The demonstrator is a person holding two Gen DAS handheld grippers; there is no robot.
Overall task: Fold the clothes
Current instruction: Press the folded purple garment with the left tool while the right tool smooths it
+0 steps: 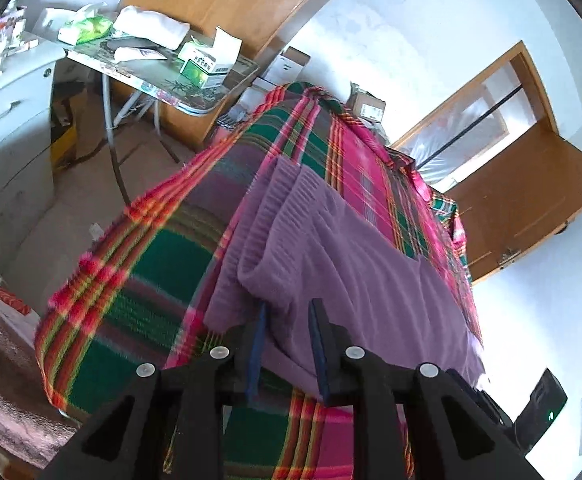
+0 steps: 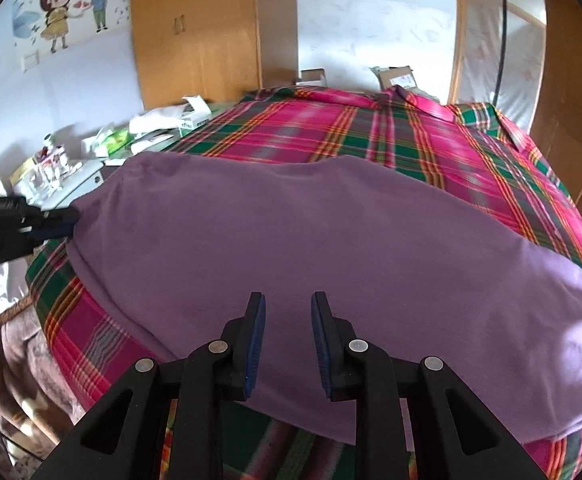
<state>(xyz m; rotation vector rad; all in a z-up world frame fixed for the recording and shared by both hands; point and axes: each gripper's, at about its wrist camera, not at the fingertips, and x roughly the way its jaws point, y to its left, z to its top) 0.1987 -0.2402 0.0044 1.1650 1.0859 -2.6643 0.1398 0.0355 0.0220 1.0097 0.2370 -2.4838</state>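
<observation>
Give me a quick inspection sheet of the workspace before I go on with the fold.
Surface: bed under a pink-and-green plaid blanket, rumpled at the far end.
Job's things: purple sweater spread flat on the blanket; ribbed hem toward the left side.
Clutter: folding side table loaded with boxes, packets and a white cloth; cardboard boxes beyond the bed.
Grippers: left hand-held gripper open, its fingers astride a sweater edge; right hand-held gripper open over the sweater, holding nothing.
Cables: nothing seen.
Surroundings: wooden wardrobe, cartoon wall sticker, open wooden door.
</observation>
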